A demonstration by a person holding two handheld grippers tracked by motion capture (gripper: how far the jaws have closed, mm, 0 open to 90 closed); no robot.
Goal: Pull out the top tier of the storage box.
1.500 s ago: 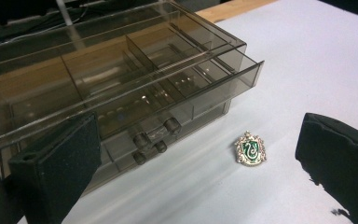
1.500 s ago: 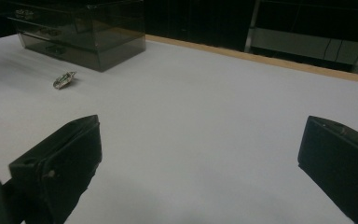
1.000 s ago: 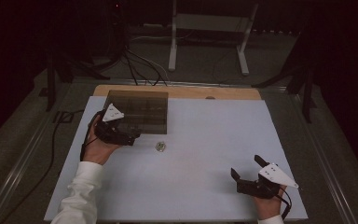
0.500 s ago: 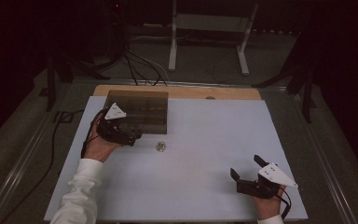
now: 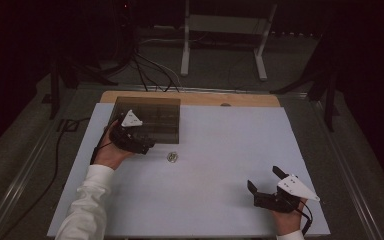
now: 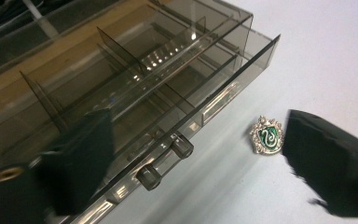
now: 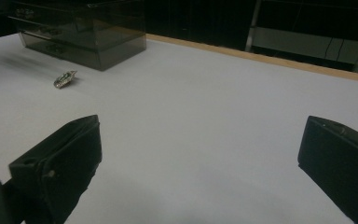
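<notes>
A smoky clear drawer box point(image 5: 152, 116) stands at the back left of the white board point(image 5: 220, 145). Its top drawer, split by dividers, has a two-post handle point(image 6: 165, 161) and stands slightly out. A small silver crest pin with a green shield point(image 6: 267, 135) lies on the board just in front of the box point(image 6: 135, 79). My left gripper point(image 5: 147, 145) is open at the box's front edge, its jaws wide apart either side of the handle and the pin point(image 5: 172, 157). My right gripper point(image 5: 265, 179) rests open near the front right, holding nothing, facing the box point(image 7: 79, 32) and pin point(image 7: 65, 78).
A wooden table edge point(image 5: 250, 98) runs behind the board. A black cable point(image 5: 55, 150) trails off the left side. A white metal stand point(image 5: 220, 45) and more cables sit on the dark floor beyond.
My left gripper has shifted slightly right and forward along the box's front, toward the handle and pin. The right gripper has stayed put.
</notes>
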